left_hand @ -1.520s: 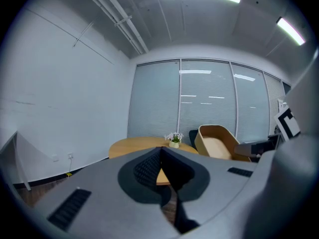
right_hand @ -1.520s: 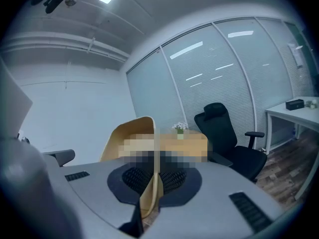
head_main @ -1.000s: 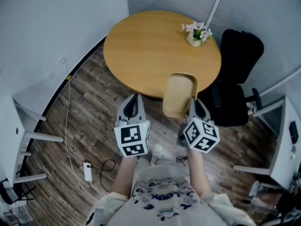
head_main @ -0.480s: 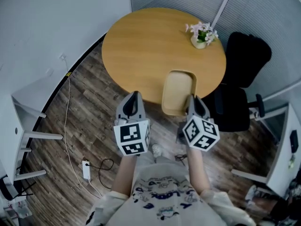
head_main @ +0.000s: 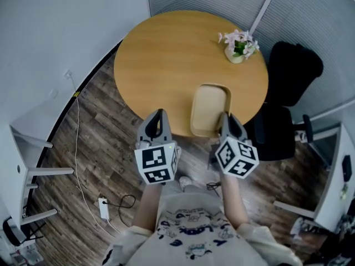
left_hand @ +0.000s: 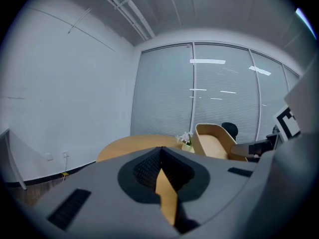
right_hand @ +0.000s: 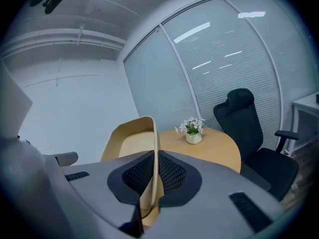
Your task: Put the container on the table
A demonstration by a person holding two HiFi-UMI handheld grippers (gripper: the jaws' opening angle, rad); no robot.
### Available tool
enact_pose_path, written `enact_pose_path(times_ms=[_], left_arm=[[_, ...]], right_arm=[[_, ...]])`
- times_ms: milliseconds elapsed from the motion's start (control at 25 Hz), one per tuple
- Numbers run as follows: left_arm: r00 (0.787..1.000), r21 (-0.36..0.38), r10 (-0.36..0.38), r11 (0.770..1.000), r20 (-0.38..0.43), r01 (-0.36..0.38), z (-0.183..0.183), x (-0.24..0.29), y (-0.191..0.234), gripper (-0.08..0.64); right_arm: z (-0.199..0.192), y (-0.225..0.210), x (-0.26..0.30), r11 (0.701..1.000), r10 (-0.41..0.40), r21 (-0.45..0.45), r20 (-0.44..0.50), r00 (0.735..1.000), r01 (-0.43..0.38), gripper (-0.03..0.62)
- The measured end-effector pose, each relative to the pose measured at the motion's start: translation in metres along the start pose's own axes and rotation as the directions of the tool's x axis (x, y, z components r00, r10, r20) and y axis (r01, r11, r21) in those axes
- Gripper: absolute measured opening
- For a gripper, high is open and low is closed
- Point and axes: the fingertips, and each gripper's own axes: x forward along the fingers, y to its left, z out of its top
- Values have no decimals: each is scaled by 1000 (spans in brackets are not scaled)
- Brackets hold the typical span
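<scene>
Right gripper (head_main: 226, 124) (right_hand: 153, 157): jaws clamped on the near rim wall of the container (head_main: 211, 107) (right_hand: 128, 139). The thin tan wall runs straight between the pads.

Container: tan, rounded-rectangle tray with raised sides, empty inside. From the head view it sits over the near edge of the round wooden worktop (head_main: 166, 54), long axis pointing away from the person. In the right gripper view the far end is tipped up. Can't tell whether the base touches the wood.

Left gripper (head_main: 159, 117) (left_hand: 160, 151): jaws closed tip to tip, nothing in them, only a sliver of worktop showing through the slit behind the tips. It's at the worktop's near edge, left of the container and clear of it.

Far right of the worktop: small pot of pale flowers (head_main: 237, 44) (right_hand: 192, 131), well apart from the container. Black office chair (head_main: 283, 93) just beyond that side. Wood-plank floor (head_main: 105, 132) has a white cable and a power strip (head_main: 103, 205) on it.
</scene>
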Motion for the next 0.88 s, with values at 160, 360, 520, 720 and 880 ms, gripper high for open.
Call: enact_pose_path(times_ms=[160, 360, 520, 720, 880], left_arm=[[1000, -4, -16, 1000, -6, 16, 4, 21, 6, 3], [999, -4, -31, 1000, -13, 31, 10, 46, 16, 4], [999, -3, -41, 999, -24, 41, 14, 65, 23, 3], [997, -6, -61, 998, -51, 61, 15, 83, 30, 3], [994, -1, -79, 997, -79, 79, 11, 96, 33, 3]], right_arm=[[4, 2, 20, 1000, -9, 5, -4, 1000, 9, 20], [9, 7, 44, 1000, -18, 9, -7, 1000, 19, 20], [14, 11, 59, 1000, -26, 9, -14, 1000, 26, 20], [15, 12, 75, 999, -49, 15, -32, 998, 50, 20], [11, 7, 84, 997, -75, 21, -52, 996, 76, 20]])
